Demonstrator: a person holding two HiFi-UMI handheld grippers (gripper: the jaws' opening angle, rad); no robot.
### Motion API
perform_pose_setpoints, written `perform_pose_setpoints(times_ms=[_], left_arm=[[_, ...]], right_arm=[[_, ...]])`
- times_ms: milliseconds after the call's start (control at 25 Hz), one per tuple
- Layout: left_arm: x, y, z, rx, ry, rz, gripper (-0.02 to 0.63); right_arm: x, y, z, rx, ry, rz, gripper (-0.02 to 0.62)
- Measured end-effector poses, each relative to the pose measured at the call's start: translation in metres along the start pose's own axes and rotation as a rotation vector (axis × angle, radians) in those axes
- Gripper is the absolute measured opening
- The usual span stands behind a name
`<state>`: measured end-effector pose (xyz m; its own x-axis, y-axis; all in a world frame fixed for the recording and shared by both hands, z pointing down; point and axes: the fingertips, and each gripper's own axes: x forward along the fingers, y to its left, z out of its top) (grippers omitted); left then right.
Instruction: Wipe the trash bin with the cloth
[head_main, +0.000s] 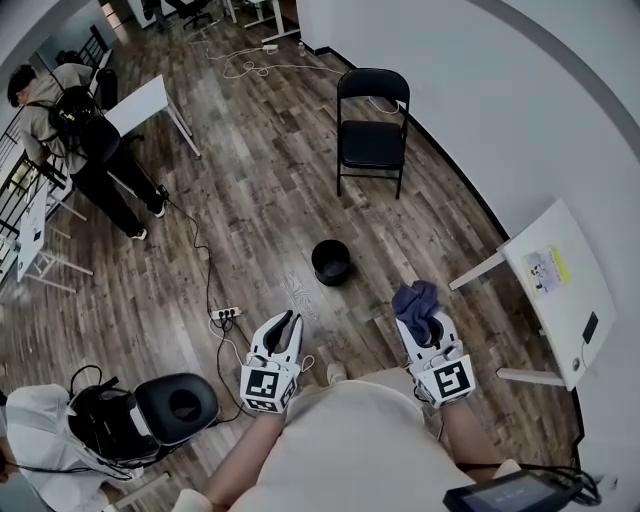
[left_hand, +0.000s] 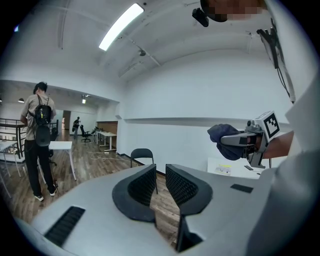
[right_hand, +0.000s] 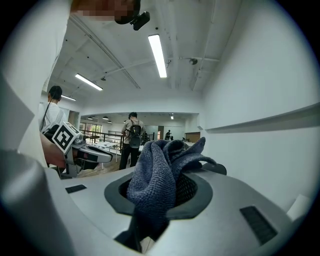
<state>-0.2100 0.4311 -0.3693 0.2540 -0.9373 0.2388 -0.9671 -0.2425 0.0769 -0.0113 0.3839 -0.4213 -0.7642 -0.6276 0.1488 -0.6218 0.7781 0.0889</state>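
Here the right gripper (right_hand: 169, 189) is shut on a dark blue cloth (right_hand: 150, 170), which is bunched between its jaws and stands up in soft folds. The left gripper (left_hand: 161, 186) carries nothing; its jaws stand a narrow gap apart. The trash bin (head_main: 331, 262), small, round and black, stands on the wooden floor (head_main: 250, 200), farther away and well apart from both. It looks light, perhaps thin plastic, so wiping may push it; the free gripper could steady its rim. The limp cloth should follow its curved wall.
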Motion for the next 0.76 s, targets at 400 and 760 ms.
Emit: perform_pose_setpoints(times_ms=[400, 760], left_arm=[[0.001, 0.010, -0.021, -0.022, 0.016, -0.022, 0.071], [0.003, 0.012, -0.022, -0.022, 0.006, -0.022, 0.071]], right_arm=[[0.016, 0.018, -0.004, -0.017, 0.010, 0.020, 0.104], [0.021, 0.019, -0.010, -0.028, -0.004, 0.032, 0.104]])
